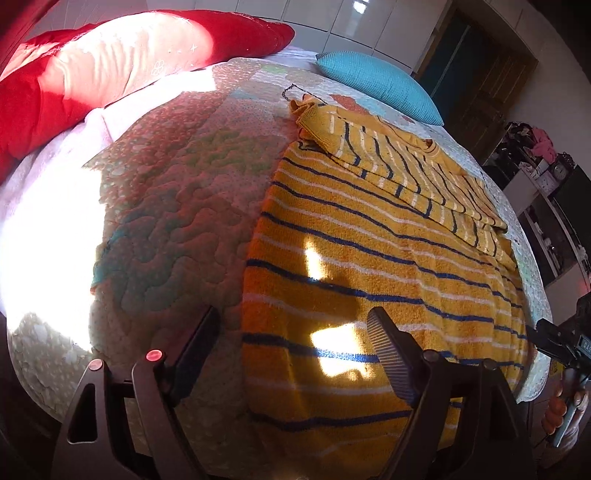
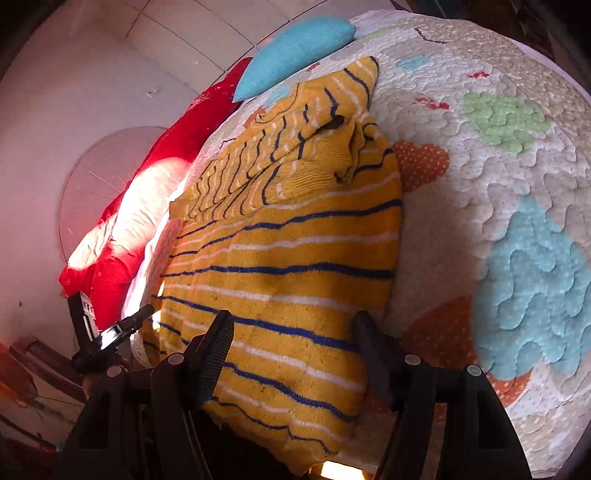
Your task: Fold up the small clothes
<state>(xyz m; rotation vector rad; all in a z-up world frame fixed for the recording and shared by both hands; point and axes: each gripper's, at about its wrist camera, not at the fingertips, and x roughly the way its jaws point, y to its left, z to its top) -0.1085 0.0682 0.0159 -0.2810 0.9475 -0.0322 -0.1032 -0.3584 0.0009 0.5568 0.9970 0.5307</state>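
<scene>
yellow striped sweater lies flat on quilted bed, sleeves folded across its top. left gripper jaws spread over sweater's near edge, nothing pinched. right gripper jaws spread too, empty, above hem.

Sunlit quilted bed with red pillow and blue cushion; white wall panels, dark wooden door.

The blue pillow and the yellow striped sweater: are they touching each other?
Apart. In the left wrist view a strip of quilt shows between the blue pillow and the yellow striped sweater.
</scene>
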